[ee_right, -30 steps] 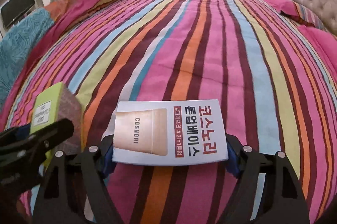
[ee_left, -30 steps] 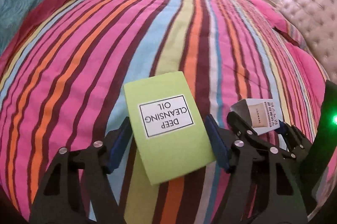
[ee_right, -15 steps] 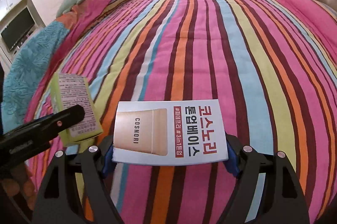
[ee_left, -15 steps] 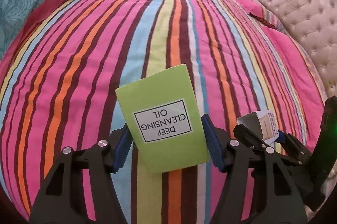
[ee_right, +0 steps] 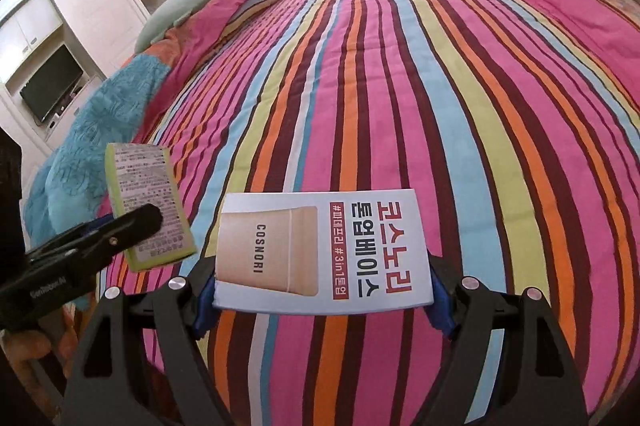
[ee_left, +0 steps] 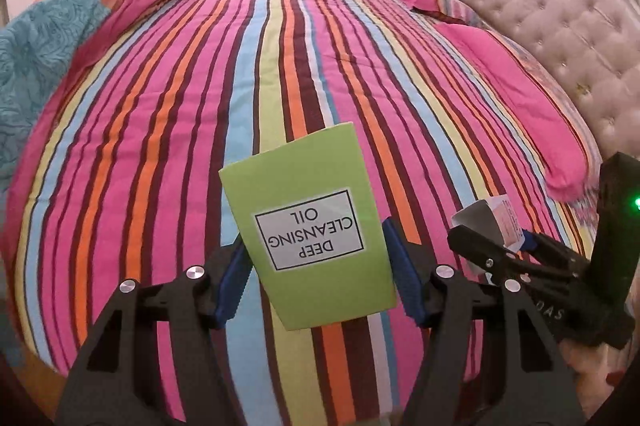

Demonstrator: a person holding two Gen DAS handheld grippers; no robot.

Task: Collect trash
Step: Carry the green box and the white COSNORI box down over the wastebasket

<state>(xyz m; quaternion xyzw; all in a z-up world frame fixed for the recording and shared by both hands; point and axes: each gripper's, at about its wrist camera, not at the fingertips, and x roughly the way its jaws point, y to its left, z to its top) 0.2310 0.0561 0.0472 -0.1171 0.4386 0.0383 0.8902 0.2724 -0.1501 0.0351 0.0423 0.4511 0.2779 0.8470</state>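
**Two cartons held above the striped bed**

The left gripper (ee_left: 316,276) pinches a lime-green cardboard box (ee_left: 310,226) between its blue ribbed fingers (ee_left: 232,280). The box is a flat-faced rectangular carton with a white label reading "DEEP CLEANSING OIL", upside down to the left wrist camera, and it stands clear of the bedding, tilted slightly. In the right wrist view its back panel shows, covered with dense small print.

The right gripper (ee_right: 322,300) clamps a white COSNORI carton (ee_right: 324,250) by its two short ends, held crosswise with its broad printed face up. That face is smooth and glossy-looking, with a beige tube pictured on one half and bold black and red Korean lettering on the other. From the left wrist camera only an open grey end of this carton shows, just beside the green box.

Below both lies the bed (ee_left: 160,129), covered by a quilted bedspread in long stripes of pink, orange, lime, sky blue and maroon. A teal patterned blanket (ee_right: 84,129) bunches at its left edge, pink pillows (ee_left: 504,73) sit near a button-tufted, pale headboard (ee_left: 552,13).
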